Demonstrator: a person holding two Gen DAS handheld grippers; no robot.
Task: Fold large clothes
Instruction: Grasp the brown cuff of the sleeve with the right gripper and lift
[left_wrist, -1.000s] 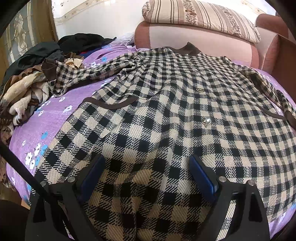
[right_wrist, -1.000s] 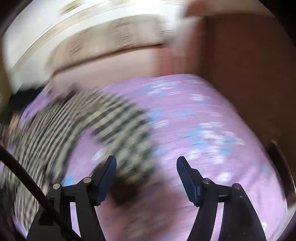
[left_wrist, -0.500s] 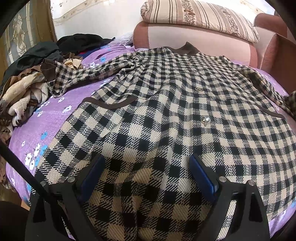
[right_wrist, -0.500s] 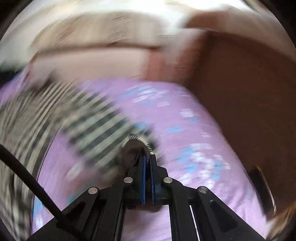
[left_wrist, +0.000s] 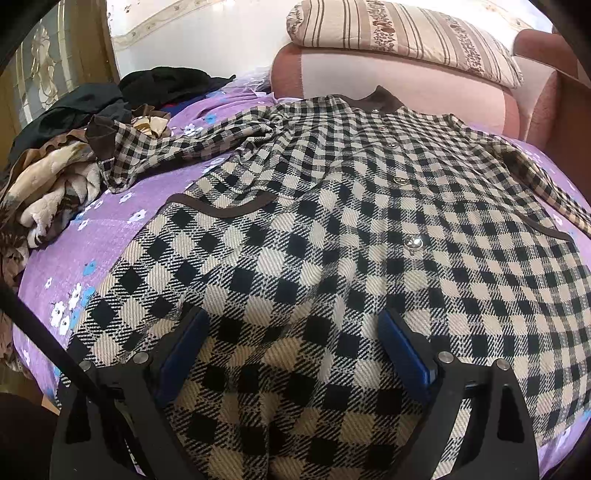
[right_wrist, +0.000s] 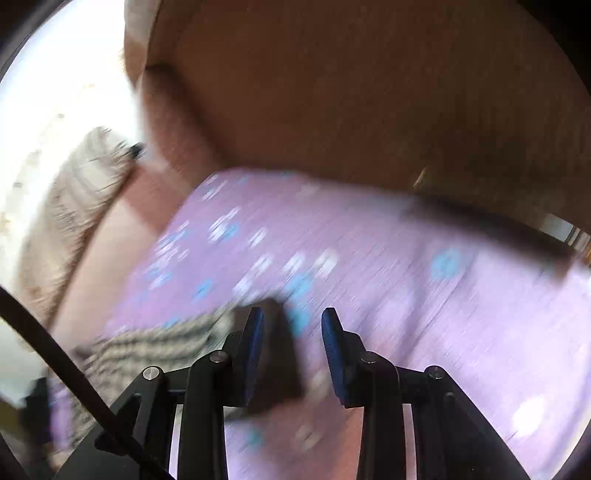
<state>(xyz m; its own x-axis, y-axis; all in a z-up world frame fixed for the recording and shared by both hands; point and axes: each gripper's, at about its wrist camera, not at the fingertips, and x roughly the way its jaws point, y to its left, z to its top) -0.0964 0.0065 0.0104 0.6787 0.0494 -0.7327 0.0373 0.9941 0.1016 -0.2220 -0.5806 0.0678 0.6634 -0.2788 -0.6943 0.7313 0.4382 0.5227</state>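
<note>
A large black-and-cream checked coat (left_wrist: 332, 221) with a brown collar lies spread front-up on the purple flowered bedsheet (left_wrist: 122, 236). Its left sleeve (left_wrist: 147, 151) reaches toward the clothes pile. Its right sleeve (left_wrist: 546, 184) runs along the right side. My left gripper (left_wrist: 291, 343) hovers open over the coat's lower hem, with nothing pinched. The right wrist view is blurred. There my right gripper (right_wrist: 291, 332) has its jaws opening, and the dark sleeve cuff (right_wrist: 280, 354) lies loosely between them, close to the left pad. The checked sleeve (right_wrist: 155, 343) trails off to the left.
A heap of dark and beige clothes (left_wrist: 55, 177) sits at the bed's left edge. A striped pillow (left_wrist: 406, 33) rests on a pink bolster (left_wrist: 388, 81) at the head. A brown wooden board (right_wrist: 369, 92) borders the bed on the right.
The right gripper shut on the sleeve cuff, swung and rolled across the sheet, and its jaws have now parted. The left gripper and the coat body stayed still.
</note>
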